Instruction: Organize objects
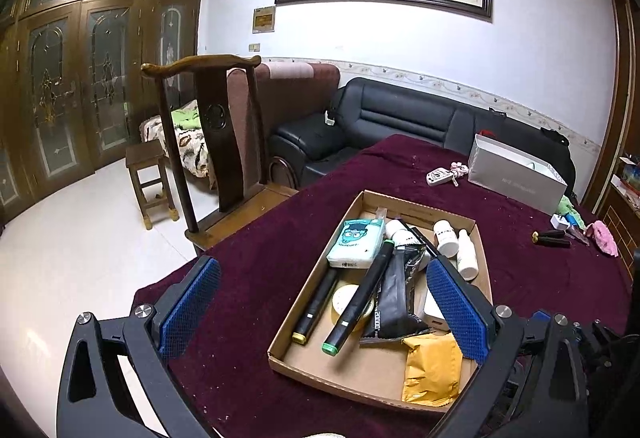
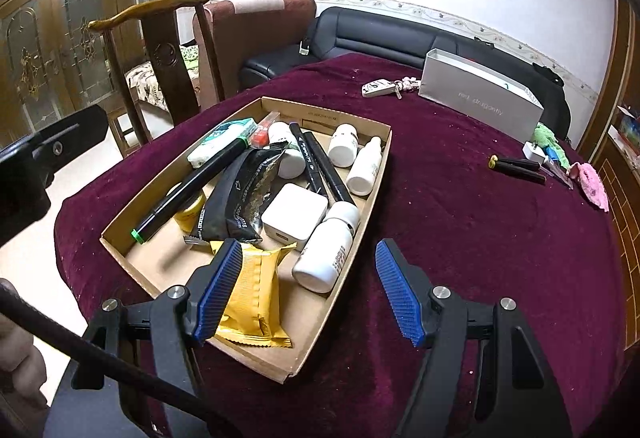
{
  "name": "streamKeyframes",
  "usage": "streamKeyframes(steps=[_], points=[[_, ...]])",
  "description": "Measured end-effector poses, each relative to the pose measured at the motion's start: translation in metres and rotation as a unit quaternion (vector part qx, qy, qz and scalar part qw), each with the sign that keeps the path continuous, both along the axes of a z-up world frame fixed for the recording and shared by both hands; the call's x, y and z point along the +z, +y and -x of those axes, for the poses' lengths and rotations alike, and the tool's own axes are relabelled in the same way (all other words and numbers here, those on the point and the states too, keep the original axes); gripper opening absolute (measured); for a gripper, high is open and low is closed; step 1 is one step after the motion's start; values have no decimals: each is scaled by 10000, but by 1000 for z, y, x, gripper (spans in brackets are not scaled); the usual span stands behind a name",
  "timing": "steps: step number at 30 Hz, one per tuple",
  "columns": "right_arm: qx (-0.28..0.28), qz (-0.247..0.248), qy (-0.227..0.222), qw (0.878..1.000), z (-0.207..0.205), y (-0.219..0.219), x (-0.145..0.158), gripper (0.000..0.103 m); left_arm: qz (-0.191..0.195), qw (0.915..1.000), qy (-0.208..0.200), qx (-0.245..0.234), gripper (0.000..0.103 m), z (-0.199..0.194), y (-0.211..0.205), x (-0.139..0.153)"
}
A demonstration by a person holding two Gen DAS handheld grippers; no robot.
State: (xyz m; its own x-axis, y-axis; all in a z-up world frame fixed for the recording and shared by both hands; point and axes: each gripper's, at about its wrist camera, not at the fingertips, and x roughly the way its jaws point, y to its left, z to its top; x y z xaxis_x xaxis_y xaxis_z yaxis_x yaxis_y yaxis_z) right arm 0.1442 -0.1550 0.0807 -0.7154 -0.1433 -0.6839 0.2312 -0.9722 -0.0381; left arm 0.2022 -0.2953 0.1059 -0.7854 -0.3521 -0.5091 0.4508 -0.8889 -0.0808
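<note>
Cardboard tray (image 2: 362,198) brims with markers, bottles and packets; each gripper (image 1: 324,314) (image 2: 308,290) gapes, holding nothing.

The desk (image 2: 460,222) wore a deep maroon velvety cloth flecked with pale specks. On it sat a plain brown cardboard tray (image 2: 344,238). Inside lay a mustard-yellow ridged packet (image 2: 256,298), a white charger block (image 2: 294,216), white bottles (image 2: 326,258), and a black foil pouch (image 2: 240,194) with pale lettering. One black marker (image 2: 188,190) ended in a green band; in the left view another black marker (image 1: 314,308) ended in yellow. A tissue pack (image 1: 356,242) was teal and white with a cartoon face. Each claw had black arms and blue, finely ribbed pads (image 2: 218,288). A grey box (image 2: 480,98), a pink fuzzy thing (image 2: 592,186) and a black sofa (image 1: 400,114) stood beyond.
</note>
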Motion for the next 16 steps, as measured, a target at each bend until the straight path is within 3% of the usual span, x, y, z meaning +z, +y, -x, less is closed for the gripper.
streamKeyframes(steps=[16], points=[[-26, 98, -75, 9999, 0, 3, -1, 69, -114, 9998, -168, 49, 101, 5, -5, -6]])
